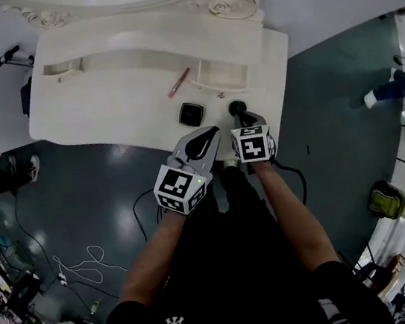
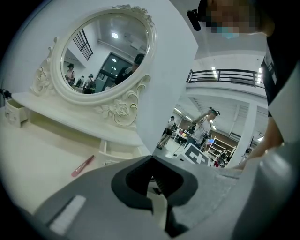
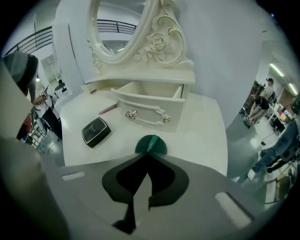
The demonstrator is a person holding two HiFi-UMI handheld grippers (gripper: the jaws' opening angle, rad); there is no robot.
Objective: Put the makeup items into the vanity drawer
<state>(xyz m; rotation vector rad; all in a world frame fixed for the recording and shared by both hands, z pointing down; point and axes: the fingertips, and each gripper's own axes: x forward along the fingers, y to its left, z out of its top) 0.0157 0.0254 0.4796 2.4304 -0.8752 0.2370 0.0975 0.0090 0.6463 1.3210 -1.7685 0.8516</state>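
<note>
- Pink stick (image 1: 178, 82): laid toward the back of the surface, just left of the open drawer (image 1: 221, 75); judged light and prone to rolling, best pinched mid-length.
- Black compact (image 1: 191, 113): laid nearer the front edge; judged stiff and glossy, best taken across its sides.
- Left gripper (image 1: 212, 132): held closed, empty.
- Green disc (image 1: 237, 107): set near the front right corner; the right gripper (image 1: 243, 117) is closed, tips at its near rim, nothing visibly pinched.

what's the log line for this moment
drawer open | compact, pink stick, green jar on vanity top | left tongs shut, empty | right tongs shut near jar
</note>
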